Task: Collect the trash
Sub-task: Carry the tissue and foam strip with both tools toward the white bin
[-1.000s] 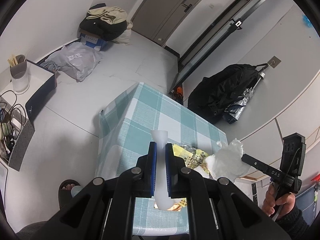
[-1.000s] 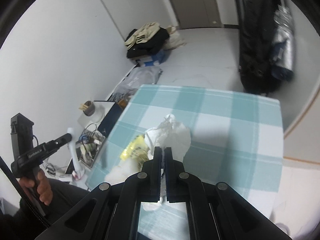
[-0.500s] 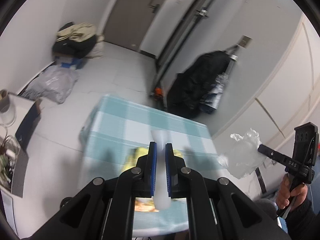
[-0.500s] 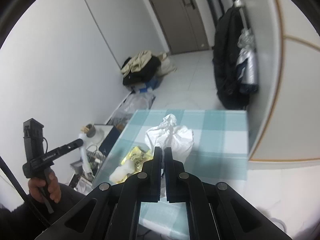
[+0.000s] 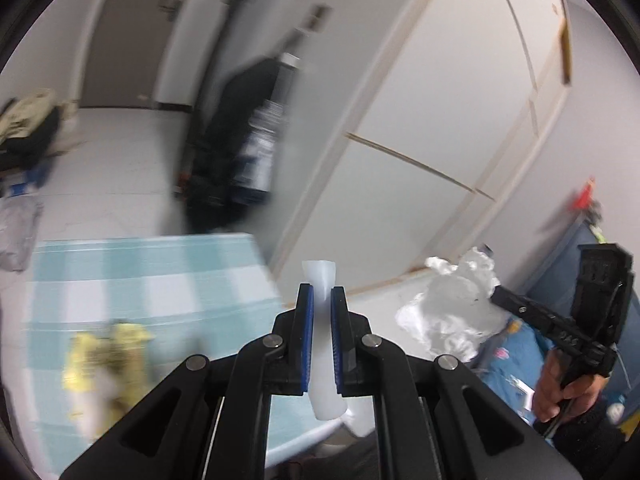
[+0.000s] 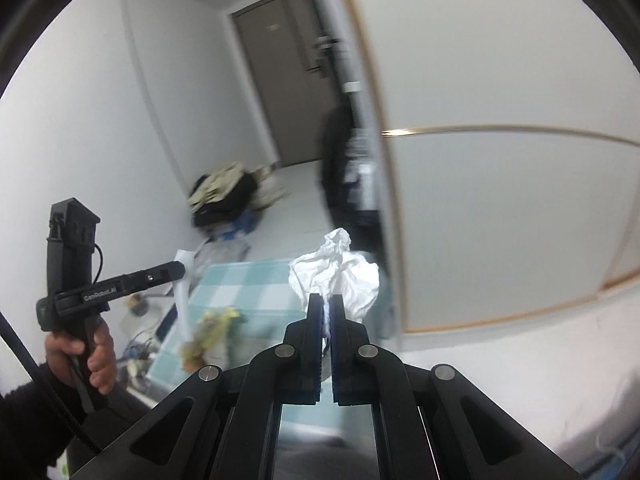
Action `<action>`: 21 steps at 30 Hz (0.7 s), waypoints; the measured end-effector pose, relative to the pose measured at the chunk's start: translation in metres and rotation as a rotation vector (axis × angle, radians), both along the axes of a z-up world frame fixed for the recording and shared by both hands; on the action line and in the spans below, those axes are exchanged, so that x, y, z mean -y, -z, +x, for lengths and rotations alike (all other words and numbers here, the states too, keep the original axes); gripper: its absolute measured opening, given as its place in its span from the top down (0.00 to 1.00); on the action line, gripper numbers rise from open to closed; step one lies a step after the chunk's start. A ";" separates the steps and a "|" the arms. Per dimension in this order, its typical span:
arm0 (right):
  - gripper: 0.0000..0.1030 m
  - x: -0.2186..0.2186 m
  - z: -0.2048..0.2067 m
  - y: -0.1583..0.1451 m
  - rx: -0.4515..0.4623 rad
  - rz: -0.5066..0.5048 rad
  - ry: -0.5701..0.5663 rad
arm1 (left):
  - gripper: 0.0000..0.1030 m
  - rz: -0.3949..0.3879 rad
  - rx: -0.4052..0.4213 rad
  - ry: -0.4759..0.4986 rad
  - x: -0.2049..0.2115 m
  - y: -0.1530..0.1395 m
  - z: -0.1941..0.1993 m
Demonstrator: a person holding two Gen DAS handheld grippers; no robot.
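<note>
While tube point(image 5: 320, 322) and tissue point(image 6: 340, 276) are clenched aloft in left point(image 5: 320, 294) and right fingers point(image 6: 325, 302), wrapper point(image 5: 108, 354) is left on tabletop point(image 5: 168, 280).

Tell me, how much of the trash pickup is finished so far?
Partly done. Two pieces are in hand and lifted off the table: the left tool is clamped on a white plastic piece, and the right tool pinches a crumpled white tissue. Still left on the checked cloth is a yellow wrapper, with something pale beside it that is too blurred to name. No bin is in view, so nothing looks thrown away yet.
</note>
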State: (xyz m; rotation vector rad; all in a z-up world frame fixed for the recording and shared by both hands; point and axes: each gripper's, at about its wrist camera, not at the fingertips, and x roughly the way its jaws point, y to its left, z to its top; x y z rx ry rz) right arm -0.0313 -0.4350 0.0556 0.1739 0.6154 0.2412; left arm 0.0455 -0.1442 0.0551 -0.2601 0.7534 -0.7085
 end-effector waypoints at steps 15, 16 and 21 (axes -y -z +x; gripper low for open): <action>0.98 0.136 -0.011 0.130 -0.246 0.158 0.292 | 0.96 0.087 -0.184 0.330 0.165 0.070 0.039; 0.98 0.142 -0.011 0.141 -0.268 0.174 0.303 | 0.96 0.098 -0.200 0.349 0.172 0.078 0.041; 0.97 0.164 -0.001 0.203 -0.372 0.261 0.342 | 0.96 0.175 -0.253 0.427 0.196 0.112 0.043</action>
